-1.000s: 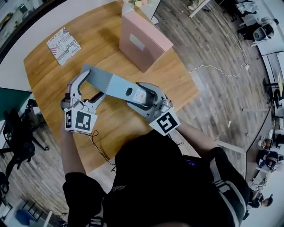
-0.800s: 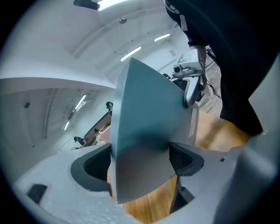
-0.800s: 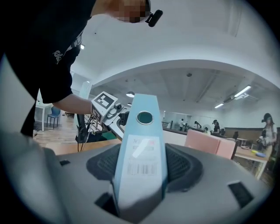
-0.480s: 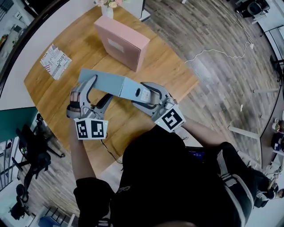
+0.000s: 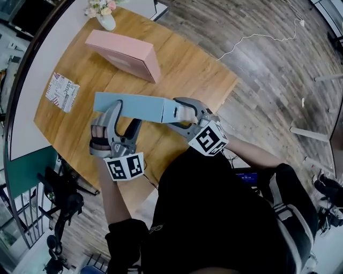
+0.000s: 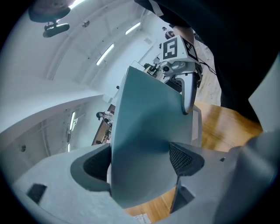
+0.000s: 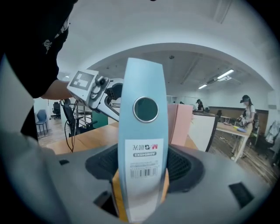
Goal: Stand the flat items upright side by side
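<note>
A long, flat light-blue file box hangs level above the wooden table, held at both ends. My left gripper is shut on its left part, one finger over the top and one underneath. In the left gripper view the box fills the gap between the pads of that gripper. My right gripper is shut on the labelled spine end, pads tight on both sides. A pink box stands upright on the far part of the table.
A flat item with newspaper print lies on the white surface left of the table. A vase of flowers stands at the far table edge behind the pink box. A cable runs over the wooden floor to the right.
Both grippers have carried the blue box across the table and rolled it, so it now shows a narrower side to the head view. The pink box has stayed put.
</note>
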A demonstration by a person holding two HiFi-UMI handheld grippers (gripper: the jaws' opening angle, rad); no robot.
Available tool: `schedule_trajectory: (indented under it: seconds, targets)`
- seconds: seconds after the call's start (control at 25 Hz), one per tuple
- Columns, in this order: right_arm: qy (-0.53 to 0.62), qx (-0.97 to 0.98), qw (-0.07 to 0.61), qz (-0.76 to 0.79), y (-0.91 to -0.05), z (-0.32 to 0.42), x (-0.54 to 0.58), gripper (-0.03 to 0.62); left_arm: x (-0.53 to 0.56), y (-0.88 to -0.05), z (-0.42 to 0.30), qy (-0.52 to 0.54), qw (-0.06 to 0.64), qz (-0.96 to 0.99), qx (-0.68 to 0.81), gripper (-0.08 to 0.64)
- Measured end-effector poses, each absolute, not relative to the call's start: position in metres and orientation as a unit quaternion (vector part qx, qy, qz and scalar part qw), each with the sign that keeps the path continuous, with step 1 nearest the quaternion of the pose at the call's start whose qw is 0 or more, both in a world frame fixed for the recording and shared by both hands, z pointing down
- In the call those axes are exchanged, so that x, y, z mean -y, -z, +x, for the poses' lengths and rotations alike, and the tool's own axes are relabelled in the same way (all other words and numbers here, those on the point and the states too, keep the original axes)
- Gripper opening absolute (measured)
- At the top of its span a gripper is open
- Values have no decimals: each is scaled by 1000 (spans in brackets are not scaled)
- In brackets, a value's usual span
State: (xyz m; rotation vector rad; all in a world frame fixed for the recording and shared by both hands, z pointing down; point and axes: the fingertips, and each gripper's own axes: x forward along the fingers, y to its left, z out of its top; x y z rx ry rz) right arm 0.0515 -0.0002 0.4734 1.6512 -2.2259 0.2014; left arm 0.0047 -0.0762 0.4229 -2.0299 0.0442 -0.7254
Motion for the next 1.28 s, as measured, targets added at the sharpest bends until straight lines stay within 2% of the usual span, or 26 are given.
schedule_trajectory:
  seconds: [0.2,0.4,0.64,0.76,0.96,1.16,1.28]
  targets:
    - [-97,783,195,583,-507,40,-6,299,69,-435,9,321,557,-766,3,433]
    - [-103,766,200,602,-530,36,20,300,88,-448,10,325,600,-731,7,433]
    - [-91,734,188,647,-537,39,56,316,120,-451,13,330,611,-720,-3,434]
    - [-111,718,172,666,-539,48,58,367,129,-451,18,325,607,-725,-5,434]
    - [-149,706,173,671,-558,53,48,294,144,-450,20,319,606,-729,-2,431]
    - [-155,702,160,676,-565,49,60,269,144,-449,23,314,608,-729,9,431]
    - [-150,677,151,704,-565,55,61,221,144,-450,22,310,610,-729,12,431]
